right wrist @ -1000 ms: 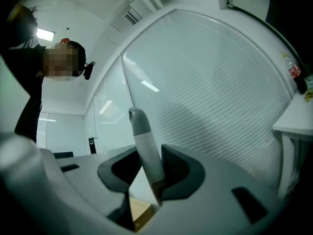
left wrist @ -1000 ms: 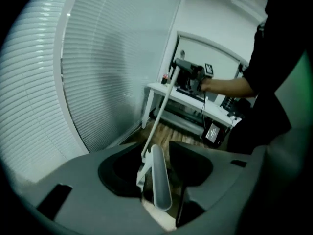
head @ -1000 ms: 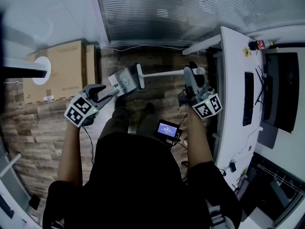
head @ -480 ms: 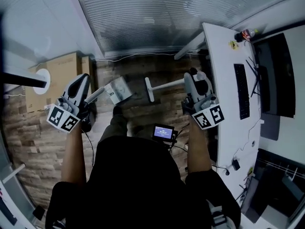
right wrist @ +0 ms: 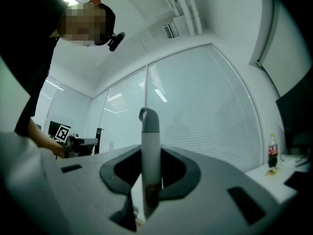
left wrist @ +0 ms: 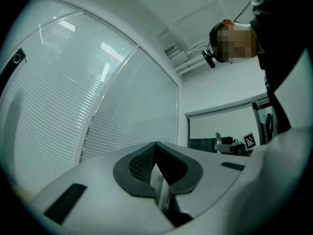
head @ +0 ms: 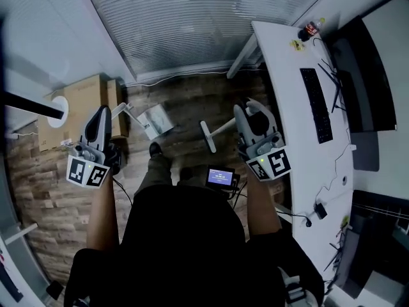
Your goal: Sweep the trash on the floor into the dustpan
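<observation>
The white dustpan rests on the wood floor, its pale handle slanting up to the left. My left gripper hovers just left of that handle's end. In the left gripper view its jaws are shut with nothing between them, aimed at the window blinds. My right gripper is shut on the broom handle, which stands up between its jaws with a hanging loop on top. The broom head lies on the floor between the two grippers. I make out no trash on the floor.
A long white desk with a keyboard, a monitor and a bottle runs along the right. Cardboard boxes stand at the left wall. Blinds cover the window ahead. The person's shoes are near the dustpan.
My left gripper was open by the dustpan; it has lifted away to the left and shut. The right gripper rose with the broom, whose head slid right, away from the dustpan.
</observation>
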Demonstrator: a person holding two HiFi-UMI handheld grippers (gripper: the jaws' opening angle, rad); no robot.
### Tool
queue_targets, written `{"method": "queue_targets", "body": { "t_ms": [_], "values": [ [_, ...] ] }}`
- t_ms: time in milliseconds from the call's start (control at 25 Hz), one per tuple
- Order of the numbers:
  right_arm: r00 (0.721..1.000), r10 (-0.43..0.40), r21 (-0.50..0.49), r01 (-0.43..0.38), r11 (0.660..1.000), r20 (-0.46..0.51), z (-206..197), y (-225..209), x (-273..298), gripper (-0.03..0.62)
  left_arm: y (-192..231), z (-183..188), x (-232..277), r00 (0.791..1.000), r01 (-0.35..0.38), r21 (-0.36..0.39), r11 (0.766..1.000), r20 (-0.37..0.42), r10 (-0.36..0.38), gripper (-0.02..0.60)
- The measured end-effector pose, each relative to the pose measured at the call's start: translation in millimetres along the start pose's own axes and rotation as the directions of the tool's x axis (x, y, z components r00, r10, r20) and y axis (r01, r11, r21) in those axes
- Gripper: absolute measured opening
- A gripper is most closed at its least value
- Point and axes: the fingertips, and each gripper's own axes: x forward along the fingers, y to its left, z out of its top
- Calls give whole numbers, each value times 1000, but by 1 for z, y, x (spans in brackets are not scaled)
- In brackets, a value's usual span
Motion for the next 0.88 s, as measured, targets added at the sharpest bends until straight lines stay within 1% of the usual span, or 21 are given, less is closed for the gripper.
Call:
{"method": "queue_targets", "body": {
  "t_ms": [160, 280, 400, 560, 680, 800, 880],
  "values": [
    [1000, -14, 16, 14, 1000, -15, -11, 9, -36, 81, -35, -8, -23, 999, 19, 14, 1000, -40, -18, -6],
    [999, -31, -1, 31, 1000, -16, -15, 21, -54, 81, -53, -15, -40, 997, 44, -5, 999, -57, -44, -6],
    [999, -29, -6, 28, 1000, -25, -17, 39, -68, 81, -66, -19, -57, 996, 60, -23, 998, -61, -62, -6],
    [999, -24, 6, 25, 1000, -44, -23, 67, -79, 81, -70, -26, -75, 996, 56, -21, 998, -74, -57, -6],
    [997, -36, 11, 37, 999, -64, -27, 88, -93, 81, -74, -34, -90, 994, 59, -25, 998, -91, -62, -6],
    [995, -73, 10, 74, 997, -73, -28, 114, -98, 81, -67, -33, -112, 993, 66, -73, 995, -91, -73, -6],
    [993, -99, 6, 99, 995, -70, -26, 135, -97, 81, -65, -27, -130, 991, 89, -89, 992, -89, -97, -6]
  ]
}}
